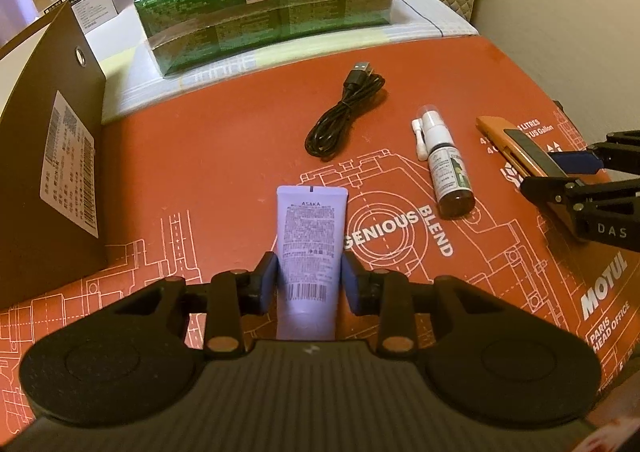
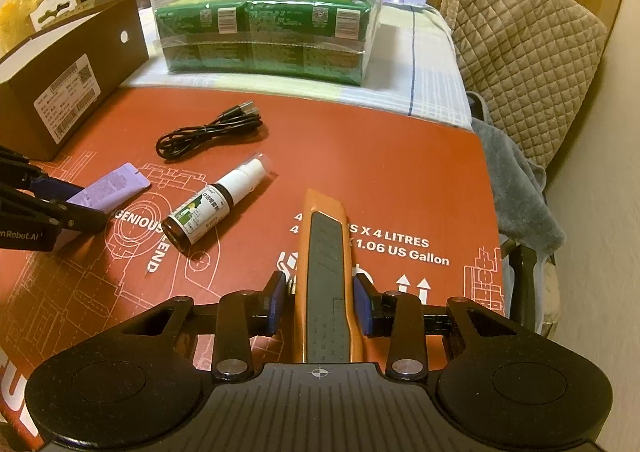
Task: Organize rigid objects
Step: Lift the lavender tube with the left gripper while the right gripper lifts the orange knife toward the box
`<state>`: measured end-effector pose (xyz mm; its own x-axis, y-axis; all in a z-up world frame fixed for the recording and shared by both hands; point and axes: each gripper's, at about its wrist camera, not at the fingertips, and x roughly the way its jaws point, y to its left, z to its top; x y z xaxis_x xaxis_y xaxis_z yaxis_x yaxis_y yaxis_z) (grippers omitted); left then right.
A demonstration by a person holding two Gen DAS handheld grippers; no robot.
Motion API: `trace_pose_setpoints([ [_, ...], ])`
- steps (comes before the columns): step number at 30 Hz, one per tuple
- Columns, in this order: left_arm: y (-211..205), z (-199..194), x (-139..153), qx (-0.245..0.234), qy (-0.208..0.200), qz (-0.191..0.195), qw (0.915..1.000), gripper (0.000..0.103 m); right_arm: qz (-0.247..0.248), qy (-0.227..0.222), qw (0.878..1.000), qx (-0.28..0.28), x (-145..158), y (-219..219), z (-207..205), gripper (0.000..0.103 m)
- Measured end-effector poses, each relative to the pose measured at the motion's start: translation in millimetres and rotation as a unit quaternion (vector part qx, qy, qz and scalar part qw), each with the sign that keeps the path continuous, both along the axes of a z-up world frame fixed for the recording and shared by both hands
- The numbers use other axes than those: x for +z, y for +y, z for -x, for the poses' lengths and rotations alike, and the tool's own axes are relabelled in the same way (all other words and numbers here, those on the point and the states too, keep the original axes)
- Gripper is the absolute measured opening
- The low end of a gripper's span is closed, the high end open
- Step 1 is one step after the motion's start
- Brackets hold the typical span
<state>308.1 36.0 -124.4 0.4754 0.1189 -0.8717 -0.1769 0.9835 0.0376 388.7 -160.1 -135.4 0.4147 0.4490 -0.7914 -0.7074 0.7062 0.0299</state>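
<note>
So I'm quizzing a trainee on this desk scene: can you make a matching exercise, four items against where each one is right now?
Items:
1. Lilac plastic tube
2. Orange utility knife with grey grip
3. Coiled black USB cable
4. Small brown spray bottle with white nozzle

Places:
A. Lying loose between the tube and the knife
B. Between the pads of the left tool
C. Lying loose nearest the green packs
D. Between the pads of the right tool

Pairs: 1-B, 2-D, 3-C, 4-A
</note>
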Motion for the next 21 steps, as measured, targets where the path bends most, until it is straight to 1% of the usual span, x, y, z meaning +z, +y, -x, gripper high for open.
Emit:
trace_pose_setpoints([
  [12, -2, 7, 2, -0.003, -0.001, 0.003, 1.0000, 0.029, 0.007, 0.001, 1.000, 0.000, 2, 2, 2, 0.032],
  [18, 3, 18, 10, 0.005, -0.012, 0.010, 0.9999, 0.029, -0.025, 0.029, 0.999, -0.010, 11, -1, 7, 0.032],
  [21, 5, 25, 19, 0.008, -0.023, 0.012, 0.9996, 0.029, -0.038, 0.033, 0.999, -0.009, 20, 2, 12, 0.032],
])
